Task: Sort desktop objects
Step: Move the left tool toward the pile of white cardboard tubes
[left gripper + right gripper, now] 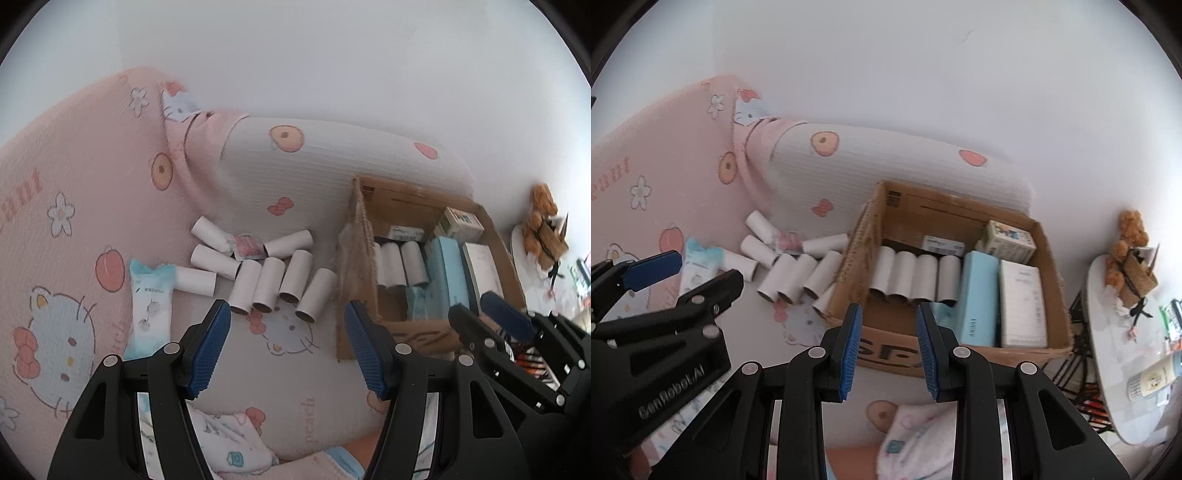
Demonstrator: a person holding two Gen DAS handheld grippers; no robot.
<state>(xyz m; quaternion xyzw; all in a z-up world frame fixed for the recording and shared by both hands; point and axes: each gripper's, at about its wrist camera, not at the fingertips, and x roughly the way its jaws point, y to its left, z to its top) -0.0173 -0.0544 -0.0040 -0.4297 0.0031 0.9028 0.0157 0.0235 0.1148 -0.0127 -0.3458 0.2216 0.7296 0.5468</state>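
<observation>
Several white cardboard tubes (273, 284) lie loose on the printed bed sheet, left of an open cardboard box (886, 354). The box holds a row of tubes (916, 277), a light blue box (979, 295) and white boxes (1021, 302). A wipes packet (151, 302) lies left of the loose tubes. My left gripper (288, 350) is open and empty, hovering just in front of the loose tubes. My right gripper (888, 350) is open and empty above the box's near wall. Each gripper shows in the other's view: the right one (491, 321), the left one (683, 273).
A white and pink pillow (314, 173) lies behind the tubes against the wall. A pink quilt (74, 184) rises at the left. A small white round table (1123, 350) with a plush bear (1130, 236) and a bottle (1152, 376) stands right of the box.
</observation>
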